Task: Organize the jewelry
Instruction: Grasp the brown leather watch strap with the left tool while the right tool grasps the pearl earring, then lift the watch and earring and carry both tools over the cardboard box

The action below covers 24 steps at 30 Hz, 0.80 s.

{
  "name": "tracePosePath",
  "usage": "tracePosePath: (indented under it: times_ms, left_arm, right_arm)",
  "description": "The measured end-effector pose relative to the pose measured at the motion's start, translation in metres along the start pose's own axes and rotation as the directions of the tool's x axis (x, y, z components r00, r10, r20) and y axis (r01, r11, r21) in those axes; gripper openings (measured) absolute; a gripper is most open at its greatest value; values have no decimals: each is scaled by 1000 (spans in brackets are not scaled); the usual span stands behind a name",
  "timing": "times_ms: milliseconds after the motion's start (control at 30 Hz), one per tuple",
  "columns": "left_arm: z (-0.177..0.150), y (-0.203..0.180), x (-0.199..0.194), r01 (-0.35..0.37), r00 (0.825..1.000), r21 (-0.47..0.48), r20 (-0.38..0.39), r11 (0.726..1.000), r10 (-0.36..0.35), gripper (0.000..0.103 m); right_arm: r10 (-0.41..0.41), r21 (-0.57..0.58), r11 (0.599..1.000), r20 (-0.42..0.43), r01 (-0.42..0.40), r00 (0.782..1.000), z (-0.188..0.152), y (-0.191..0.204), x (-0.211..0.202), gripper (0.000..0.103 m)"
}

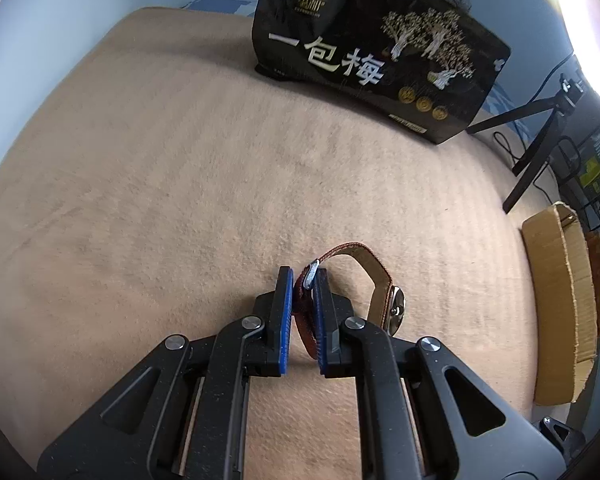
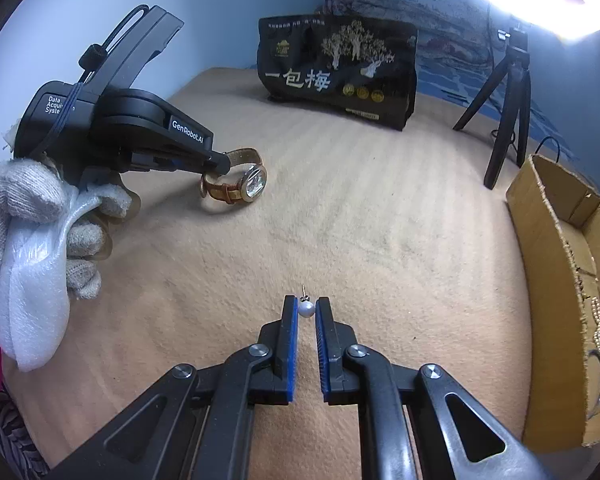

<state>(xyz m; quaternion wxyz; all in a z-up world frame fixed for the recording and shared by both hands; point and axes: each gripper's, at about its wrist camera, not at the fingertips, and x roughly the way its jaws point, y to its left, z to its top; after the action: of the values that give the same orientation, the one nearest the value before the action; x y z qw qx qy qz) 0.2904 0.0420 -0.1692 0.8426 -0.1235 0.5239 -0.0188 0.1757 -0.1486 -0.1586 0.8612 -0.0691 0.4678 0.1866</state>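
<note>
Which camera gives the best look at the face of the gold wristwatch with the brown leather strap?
The right wrist view: the gold wristwatch with the brown leather strap shows its dial, with the left gripper shut on the strap. The left wrist view shows only the case edge and strap.

"一包梅" on black bag point(image 1: 380, 52); "GenRobot.AI" on left gripper point(image 2: 222, 166).

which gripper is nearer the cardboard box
Right, as far as these views show. The right gripper, pinching the pearl earring, sits closer to the cardboard box; the left gripper grips the watch strap farther left.
</note>
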Motion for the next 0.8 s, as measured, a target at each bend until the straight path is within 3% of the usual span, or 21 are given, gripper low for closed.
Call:
tracePosePath:
  times_ms: [367,800]
  left_arm:
    - [-3,-23,-33,59,997,15,47,998,-60,8]
    - [-15,-86,-75,151,983,104,87,983,-160,8]
  right_arm:
    - [-23,6,1000,49,23,999,1,-1,-30,6]
    - [-72,78,995,115,63,991,-1,-35,-76,6]
